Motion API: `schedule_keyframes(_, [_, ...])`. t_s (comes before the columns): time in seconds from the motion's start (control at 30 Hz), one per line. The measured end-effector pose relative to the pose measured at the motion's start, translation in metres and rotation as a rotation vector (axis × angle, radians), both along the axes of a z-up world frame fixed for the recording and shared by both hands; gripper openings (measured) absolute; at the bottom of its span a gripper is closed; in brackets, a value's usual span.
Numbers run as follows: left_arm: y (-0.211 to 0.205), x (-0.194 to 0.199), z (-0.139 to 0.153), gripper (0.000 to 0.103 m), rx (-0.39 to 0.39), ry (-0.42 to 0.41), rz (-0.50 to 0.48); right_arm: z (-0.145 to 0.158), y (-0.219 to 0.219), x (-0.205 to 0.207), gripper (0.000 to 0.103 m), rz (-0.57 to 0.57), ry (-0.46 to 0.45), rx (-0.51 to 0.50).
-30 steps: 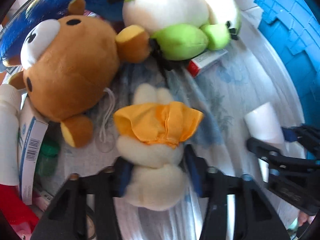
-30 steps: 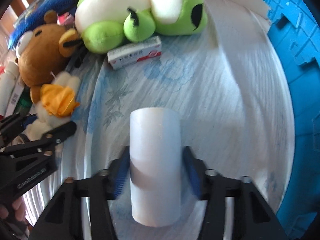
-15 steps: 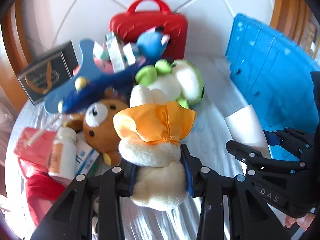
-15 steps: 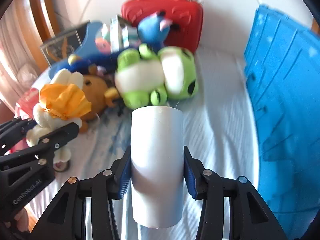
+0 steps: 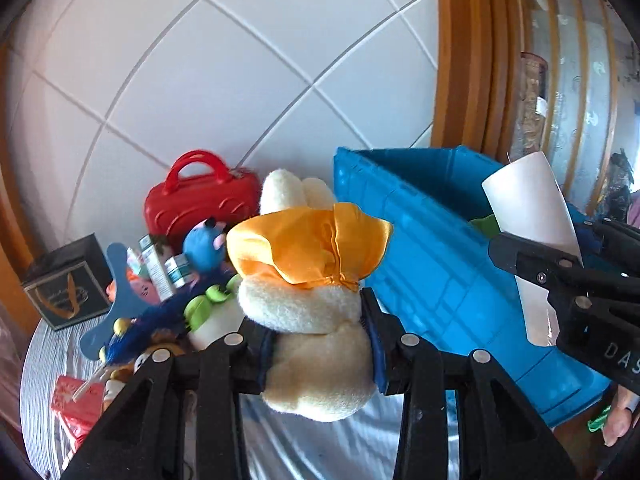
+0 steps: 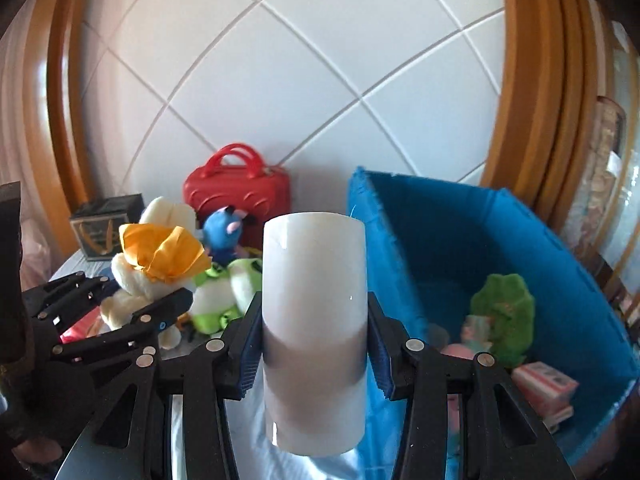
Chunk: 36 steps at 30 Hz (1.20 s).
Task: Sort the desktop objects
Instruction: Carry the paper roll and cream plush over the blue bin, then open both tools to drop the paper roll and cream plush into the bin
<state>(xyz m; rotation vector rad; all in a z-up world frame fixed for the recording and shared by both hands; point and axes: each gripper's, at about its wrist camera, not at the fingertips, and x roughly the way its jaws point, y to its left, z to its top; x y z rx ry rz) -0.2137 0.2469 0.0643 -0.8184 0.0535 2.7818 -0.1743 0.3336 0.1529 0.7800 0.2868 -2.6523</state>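
Left wrist: plush rabbit [image 5: 316, 344] clamped between tool [image 5: 320, 350] pads.

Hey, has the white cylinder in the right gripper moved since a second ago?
Yes. The white cylinder, clamped in the right gripper, has risen off the tablecloth: it now sits level with the blue bin rim.

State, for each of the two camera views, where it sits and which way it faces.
Left wrist: sits behind the left tongs, facing the tiled wall; they grip a plush rabbit; fingertips at lower right.
Right wrist: sits behind the right tongs, facing into the blue bin; they grip a white cup.
Shared: red case, bin, rabbit, cup.
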Motion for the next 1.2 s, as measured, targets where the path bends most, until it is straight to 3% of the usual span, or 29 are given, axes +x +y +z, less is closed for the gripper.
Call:
schedule_keyframes(0.1, [0.063,-0.005,0.021,0.037,-0.011,0.001,-0.081,0.021,0.066,0.000,0.045,-0.082,0.024,0.010])
schedule_keyframes(0.2, [0.131,-0.020,0.029,0.037,-0.012,-0.081,-0.173,0.031,0.121,-0.021,0.045,-0.159,-0.003,0.036])
schedule_keyframes(0.37, [0.234,-0.070,0.001,0.036,-0.055,-0.399,-0.281,0.000,0.204,-0.077,0.045,-0.266,-0.152,0.113])
schedule_keyframes(0.43, [0.265,-0.084,-0.018,0.036,-0.095,-0.512,-0.278,-0.020,0.228,-0.101,0.045,-0.287,-0.240,0.142])
schedule_keyframes(0.53, [0.303,-0.096,-0.039,0.036,-0.161,-0.612,-0.284,-0.037,0.259,-0.122,0.045,-0.305,-0.340,0.192])
schedule_keyframes(0.67, [0.333,-0.107,-0.068,0.036,-0.158,-0.767,-0.309,-0.060,0.284,-0.149,0.045,-0.300,-0.475,0.252])
schedule_keyframes(0.83, [0.352,-0.100,-0.092,0.037,-0.211,-0.814,-0.335,-0.085,0.299,-0.164,0.045,-0.299,-0.589,0.310])
schedule_keyframes(1.0, [0.350,-0.097,-0.094,0.042,-0.228,-0.825,-0.328,-0.102,0.309,-0.167,0.046,-0.292,-0.641,0.351])
schedule_keyframes(1.07, [0.346,-0.094,-0.090,0.055,-0.220,-0.818,-0.324,-0.105,0.314,-0.168,0.049,-0.295,-0.639,0.362])
schedule_keyframes(1.13, [0.341,-0.089,-0.084,0.066,-0.204,-0.802,-0.331,-0.106,0.316,-0.168,0.055,-0.294,-0.630,0.359])
schedule_keyframes(1.2, [0.336,-0.081,-0.074,0.075,-0.178,-0.779,-0.344,-0.103,0.316,-0.165,0.075,-0.291,-0.615,0.356])
